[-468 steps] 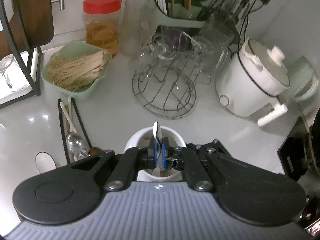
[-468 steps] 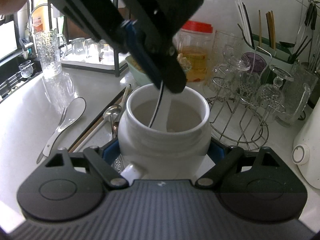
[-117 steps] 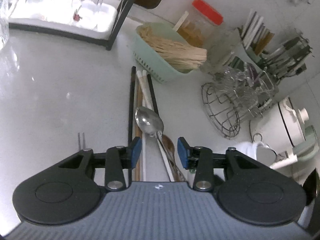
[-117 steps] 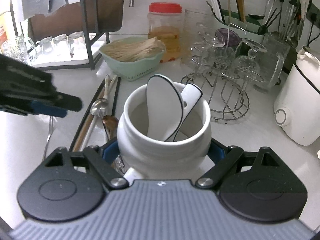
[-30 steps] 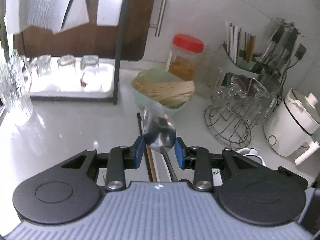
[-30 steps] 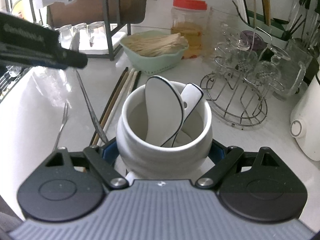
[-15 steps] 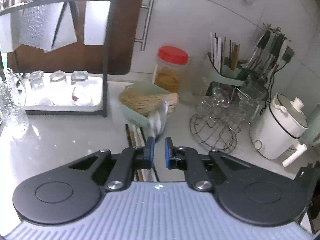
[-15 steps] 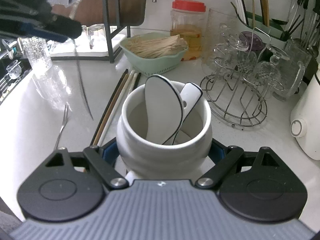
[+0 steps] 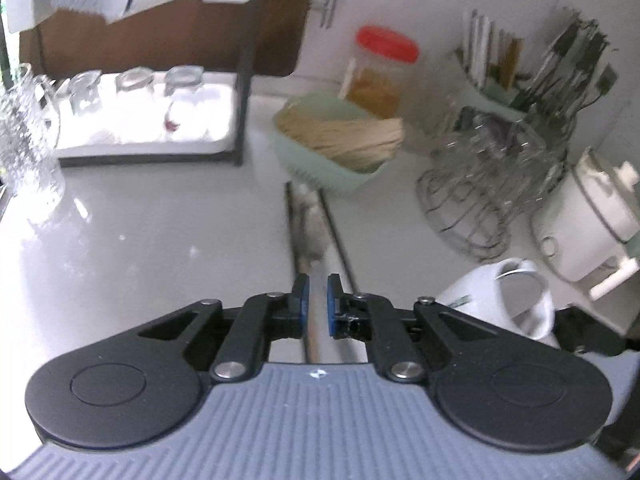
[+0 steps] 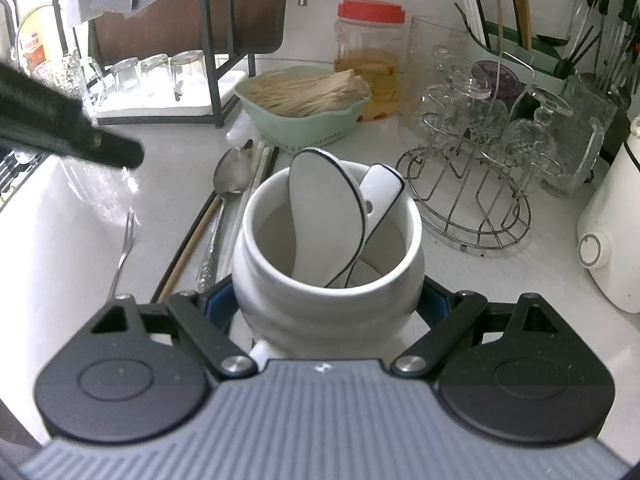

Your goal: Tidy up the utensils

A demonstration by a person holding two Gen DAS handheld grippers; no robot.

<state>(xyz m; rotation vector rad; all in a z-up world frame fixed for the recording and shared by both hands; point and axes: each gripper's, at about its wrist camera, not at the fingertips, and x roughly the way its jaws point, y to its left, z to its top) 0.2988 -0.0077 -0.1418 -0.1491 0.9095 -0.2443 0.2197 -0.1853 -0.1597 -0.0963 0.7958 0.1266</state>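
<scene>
while the right gripper [image 10: 326,301] stands wide, its 2 blue pads press on either side of the white ceramic jar [image 10: 320,320], which sits upright on the pale counter [image 10: 72,248]. 2 white ceramic spoons [image 10: 324,208] stand in the jar, bowls up, leaning against each other and against the far rim.

the left gripper [image 9: 318,285] hangs above the counter to the left of the jar, tilted downward. its jaws have just been closing and now stand with only a slim gap between the blue pads; nothing is pinched there. through that gap, blurred, show the utensils lying on the counter below.

the metal spoon [image 10: 233,176] lies flat on the counter just left of the jar, bowl toward the green basket [image 10: 304,128], resting among the chopsticks [image 10: 260,164] laid lengthwise beside it. a small fork [image 10: 124,240] lies further left, apart from them. the left gripper's tip is clear of the spoon and touches none of these.
</scene>
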